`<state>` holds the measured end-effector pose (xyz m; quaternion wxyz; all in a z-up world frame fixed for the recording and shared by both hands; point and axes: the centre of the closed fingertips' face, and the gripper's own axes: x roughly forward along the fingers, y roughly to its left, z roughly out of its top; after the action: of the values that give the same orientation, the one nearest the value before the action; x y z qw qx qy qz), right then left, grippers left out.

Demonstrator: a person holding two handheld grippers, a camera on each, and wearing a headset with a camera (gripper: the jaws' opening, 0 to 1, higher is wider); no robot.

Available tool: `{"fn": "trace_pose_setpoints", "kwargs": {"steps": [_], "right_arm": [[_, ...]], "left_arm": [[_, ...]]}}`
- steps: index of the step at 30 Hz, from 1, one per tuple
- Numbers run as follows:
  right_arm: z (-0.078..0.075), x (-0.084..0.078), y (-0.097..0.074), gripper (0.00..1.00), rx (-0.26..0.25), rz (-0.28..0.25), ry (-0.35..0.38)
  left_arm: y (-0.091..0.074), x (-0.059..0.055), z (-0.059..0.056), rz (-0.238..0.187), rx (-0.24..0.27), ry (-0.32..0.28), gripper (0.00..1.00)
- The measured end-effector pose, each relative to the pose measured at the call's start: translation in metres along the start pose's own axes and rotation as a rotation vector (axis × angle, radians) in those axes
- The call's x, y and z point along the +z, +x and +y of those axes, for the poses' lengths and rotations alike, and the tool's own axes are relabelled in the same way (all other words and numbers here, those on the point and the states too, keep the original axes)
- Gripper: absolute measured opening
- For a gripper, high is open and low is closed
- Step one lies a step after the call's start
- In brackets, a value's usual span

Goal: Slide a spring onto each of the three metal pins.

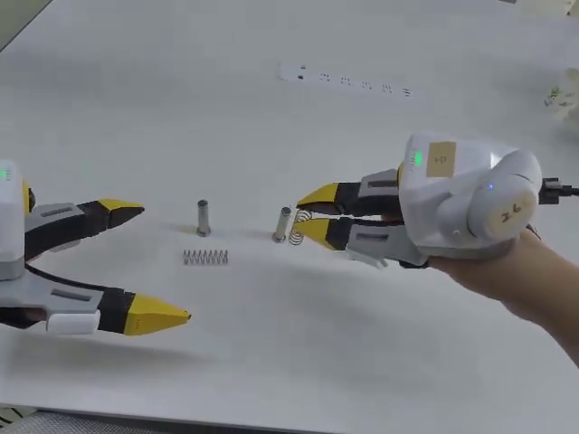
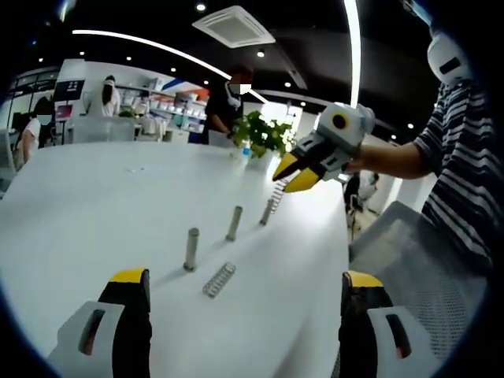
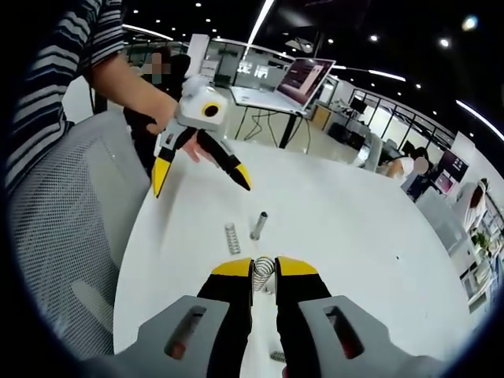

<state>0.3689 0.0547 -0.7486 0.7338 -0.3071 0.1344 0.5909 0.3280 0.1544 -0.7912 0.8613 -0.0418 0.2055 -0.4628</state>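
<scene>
Two short metal pins stand upright on the white table, one (image 1: 203, 217) at left of middle and one (image 1: 283, 224) just right of it. A loose spring (image 1: 205, 258) lies flat in front of the left pin. My right gripper (image 1: 306, 216) is shut on a second spring (image 1: 299, 228), held upright right beside the nearer pin; whether it sits on a pin I cannot tell. In the right gripper view that spring (image 3: 264, 266) sits between the yellow tips. My left gripper (image 1: 152, 264) hovers open at the far left, nothing between its jaws. The left gripper view has both pins (image 2: 191, 249) (image 2: 235, 223) and the lying spring (image 2: 219, 279).
A white power strip (image 1: 348, 81) lies at the back of the table. The table's front edge (image 1: 181, 411) runs close below the left gripper. A grey mesh chair (image 3: 71, 260) stands beside the table. People and shelves are far off in the room.
</scene>
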Motion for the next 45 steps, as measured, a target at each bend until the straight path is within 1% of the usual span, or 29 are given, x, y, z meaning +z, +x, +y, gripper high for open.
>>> {"fn": "trace_pose_setpoints", "kwargs": {"steps": [5,12,20,23,27,35,45], "right_arm": [[-0.012,0.002,0.001,0.07,-0.025,-0.003,0.006],[-0.024,0.003,0.006,0.07,-0.051,-0.004,0.016],[-0.035,0.0,0.014,0.07,-0.074,0.0,0.051],[-0.036,0.0,0.016,0.07,-0.074,-0.005,0.065],[-0.037,-0.005,0.019,0.07,-0.068,0.004,0.072],[-0.035,-0.007,0.023,0.07,-0.061,0.006,0.079],[-0.034,-0.011,0.027,0.07,-0.05,0.016,0.079]], "left_arm": [[-0.001,-0.004,0.0,0.005,0.004,-0.007,0.98],[-0.002,-0.005,0.0,0.005,0.01,-0.013,0.98],[-0.003,-0.003,0.0,0.001,0.014,-0.014,0.98],[-0.004,-0.003,0.0,0.004,0.014,-0.014,0.98],[-0.004,-0.003,0.0,0.003,0.015,-0.015,0.98],[-0.003,-0.001,0.0,-0.002,0.016,-0.017,0.98],[-0.005,-0.004,0.002,0.001,0.022,-0.022,0.98]]}}
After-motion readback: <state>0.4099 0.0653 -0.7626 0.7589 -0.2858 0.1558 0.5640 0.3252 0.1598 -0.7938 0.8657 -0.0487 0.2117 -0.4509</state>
